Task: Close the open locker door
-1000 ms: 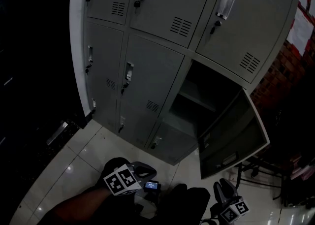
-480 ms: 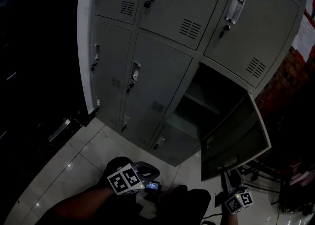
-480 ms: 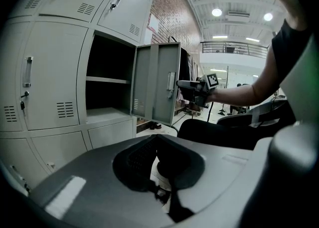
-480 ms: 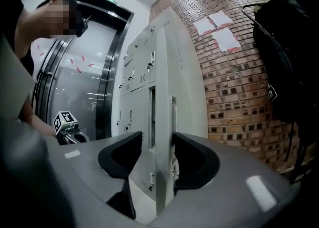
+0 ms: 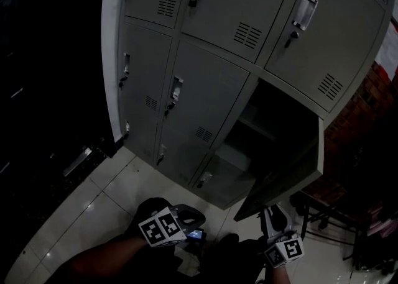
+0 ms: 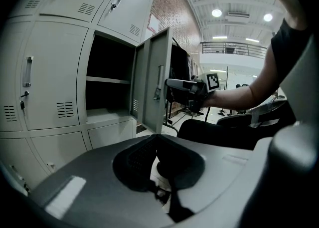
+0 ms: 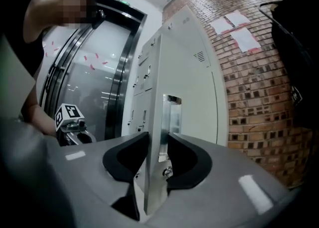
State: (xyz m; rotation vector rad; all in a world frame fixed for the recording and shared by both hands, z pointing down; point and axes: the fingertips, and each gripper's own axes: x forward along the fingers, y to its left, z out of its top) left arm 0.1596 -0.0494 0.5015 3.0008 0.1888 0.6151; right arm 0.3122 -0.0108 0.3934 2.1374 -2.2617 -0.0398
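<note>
The grey locker bank has one open door at its lower right, swung partway out from its dark compartment. My right gripper is at the door's lower free edge. In the right gripper view the door edge stands between the jaws, which are closing with the pads pressed on it; the door's handle shows just beyond. My left gripper hangs low over the floor, shut and empty. From the left gripper view the door and the right gripper on it are visible.
Closed locker doors with handles surround the open one. A brick wall stands right of the lockers, with chair legs below it. White floor tiles lie in front; a dark wall fills the left.
The right gripper has moved up and left onto the door's edge. The door has swung from wide open toward the locker, now seen nearly edge-on. The left gripper has hardly moved.
</note>
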